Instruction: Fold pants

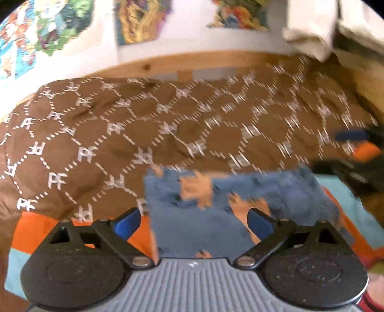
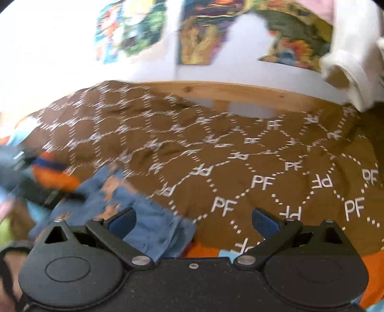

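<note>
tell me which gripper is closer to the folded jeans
Left. The left gripper hangs right over the folded jeans, which fill its open jaws. The right gripper sits off to their side, over the brown blanket.

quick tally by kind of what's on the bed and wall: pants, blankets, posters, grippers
pants: 1, blue ripped jeans, folded
blankets: 1, brown patterned blanket
posters: 3, left poster, middle poster, right poster
grippers: 2, left gripper and right gripper, both open
total: 7
</note>
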`<state>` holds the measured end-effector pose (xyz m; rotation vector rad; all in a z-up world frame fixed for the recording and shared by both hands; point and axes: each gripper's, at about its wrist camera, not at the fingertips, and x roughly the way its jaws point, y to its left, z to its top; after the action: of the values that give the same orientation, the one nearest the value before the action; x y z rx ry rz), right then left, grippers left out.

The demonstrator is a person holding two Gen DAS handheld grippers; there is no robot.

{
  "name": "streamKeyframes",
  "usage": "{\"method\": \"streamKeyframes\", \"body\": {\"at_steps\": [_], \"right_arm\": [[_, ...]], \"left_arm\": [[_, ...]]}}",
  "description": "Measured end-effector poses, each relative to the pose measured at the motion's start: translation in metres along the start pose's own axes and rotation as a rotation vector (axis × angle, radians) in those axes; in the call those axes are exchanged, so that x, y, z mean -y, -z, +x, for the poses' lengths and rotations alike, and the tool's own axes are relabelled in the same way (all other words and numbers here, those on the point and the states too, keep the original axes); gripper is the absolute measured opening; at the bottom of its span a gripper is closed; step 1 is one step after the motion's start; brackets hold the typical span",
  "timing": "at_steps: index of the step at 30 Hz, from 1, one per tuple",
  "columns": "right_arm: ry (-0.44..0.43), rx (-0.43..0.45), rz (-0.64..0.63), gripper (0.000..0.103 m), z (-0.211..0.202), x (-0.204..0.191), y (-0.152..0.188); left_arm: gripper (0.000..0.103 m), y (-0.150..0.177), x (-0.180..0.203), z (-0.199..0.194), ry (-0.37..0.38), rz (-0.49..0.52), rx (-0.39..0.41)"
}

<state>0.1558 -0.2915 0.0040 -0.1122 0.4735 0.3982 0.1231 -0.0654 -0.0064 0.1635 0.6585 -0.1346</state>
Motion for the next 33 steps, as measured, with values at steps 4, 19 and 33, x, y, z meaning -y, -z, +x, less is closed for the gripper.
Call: {"method": "streamKeyframes", "body": {"at_steps": [4,19,33], "right_arm": [[0.007,-0.055,-0.088,0.102,0.038,-0.017,0.0],[0.139,-0.08,-0.05,0.102,0.017,-0.003,0.009],[0.08,-0.314,-0.282,0.102,0.0,-0.013,0.013]], "left_arm": [[0.098,0.02,0.02,0.011,-0.025,0.092,-0.073],[0.102,0.037,-0.013,0.0,0.05,-0.144,-0.166],[0.103,0.051,-0.02,-0.011,0.062,-0.184,-0.204]]}}
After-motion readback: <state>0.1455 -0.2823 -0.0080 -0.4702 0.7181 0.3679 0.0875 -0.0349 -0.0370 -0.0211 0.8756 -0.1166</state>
